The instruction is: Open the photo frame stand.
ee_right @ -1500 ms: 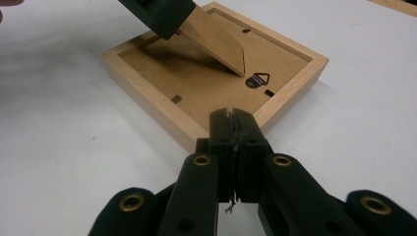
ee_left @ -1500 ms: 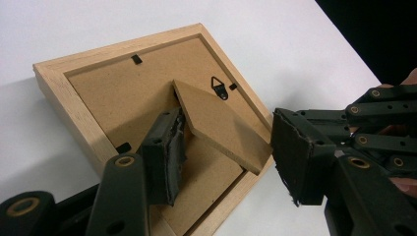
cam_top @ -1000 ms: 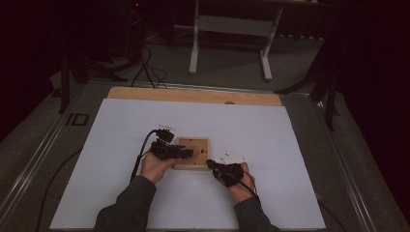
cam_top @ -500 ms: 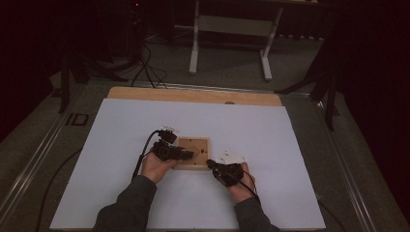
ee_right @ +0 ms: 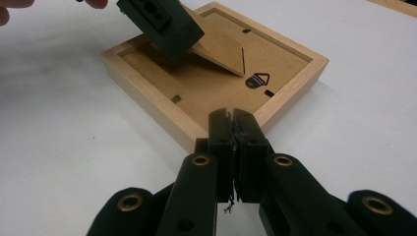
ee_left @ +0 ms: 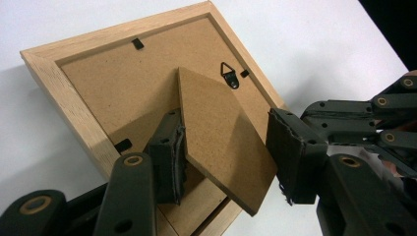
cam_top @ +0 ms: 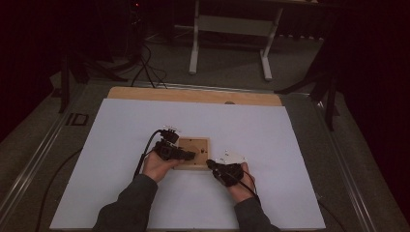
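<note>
Wooden picture frame [cam_top: 193, 152] is lying face down on the white table sheet [cam_top: 290, 145], just below the centre of the high view, its hardboard back turned up. We are seeing the same frame in the left gripper view [ee_left: 64, 105], running from upper left to lower centre, and in the right gripper view [ee_right: 162, 115] across the upper middle.

The easel stand [ee_left: 221, 142] is tilting up off the backing along its hinged edge. We are noting the left gripper [ee_left: 226, 157] straddling this stand: jaws spread, one pad sitting at the stand's left edge over the backing, the other standing beside the right edge. Whether either pad is actually pressing on the stand, we cannot tell. In the right gripper view one left jaw is hanging at the top, over the raised stand [ee_right: 219, 49].

The triangular hanger ring [ee_left: 229, 73] is lying flat near the frame's far rail; in the right gripper view it [ee_right: 257, 80] is sitting just above centre.

The right gripper [ee_right: 232, 118] is resting with its jaws pressed together, nothing between them, tips just beside the frame's near rail; contact we cannot confirm. In the high view it [cam_top: 212, 166] is lying at the frame's lower right corner, the left gripper [cam_top: 188, 155] over the frame's left half.
</note>
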Demonstrator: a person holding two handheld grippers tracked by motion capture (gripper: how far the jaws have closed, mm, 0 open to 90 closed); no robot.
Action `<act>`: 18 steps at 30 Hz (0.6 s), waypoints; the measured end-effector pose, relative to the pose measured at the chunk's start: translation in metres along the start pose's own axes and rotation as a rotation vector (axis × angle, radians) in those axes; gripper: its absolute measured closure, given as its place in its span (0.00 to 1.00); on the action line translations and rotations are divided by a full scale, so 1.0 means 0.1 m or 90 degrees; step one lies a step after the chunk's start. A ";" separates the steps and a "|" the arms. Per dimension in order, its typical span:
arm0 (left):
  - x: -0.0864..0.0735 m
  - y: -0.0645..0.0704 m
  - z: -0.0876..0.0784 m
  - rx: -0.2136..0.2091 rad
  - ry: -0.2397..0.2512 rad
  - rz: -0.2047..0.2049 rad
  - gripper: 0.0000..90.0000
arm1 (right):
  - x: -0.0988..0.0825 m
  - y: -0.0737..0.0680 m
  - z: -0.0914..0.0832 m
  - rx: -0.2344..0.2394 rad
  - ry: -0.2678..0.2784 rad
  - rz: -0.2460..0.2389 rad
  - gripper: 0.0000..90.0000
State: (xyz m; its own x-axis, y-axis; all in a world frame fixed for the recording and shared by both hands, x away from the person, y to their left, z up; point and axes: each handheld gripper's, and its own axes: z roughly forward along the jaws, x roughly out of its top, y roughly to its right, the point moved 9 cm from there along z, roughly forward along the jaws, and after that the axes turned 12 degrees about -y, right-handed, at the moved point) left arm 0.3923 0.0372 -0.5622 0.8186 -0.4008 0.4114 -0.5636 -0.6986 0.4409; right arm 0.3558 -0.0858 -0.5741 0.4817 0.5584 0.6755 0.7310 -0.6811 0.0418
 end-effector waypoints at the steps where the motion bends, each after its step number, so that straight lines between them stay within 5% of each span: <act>1: 0.00 0.00 0.00 0.006 -0.004 0.004 0.58 | 0.00 0.00 0.00 0.000 0.000 0.000 0.97; 18: -0.03 -0.01 0.01 0.039 -0.015 0.020 0.60 | 0.01 -0.01 0.00 0.011 -0.004 -0.008 0.85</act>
State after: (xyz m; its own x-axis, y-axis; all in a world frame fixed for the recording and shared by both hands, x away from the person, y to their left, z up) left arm 0.3911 0.0384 -0.5650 0.8032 -0.4371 0.4047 -0.5822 -0.7198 0.3779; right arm 0.3552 -0.0847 -0.5731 0.4760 0.5698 0.6699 0.7448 -0.6663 0.0375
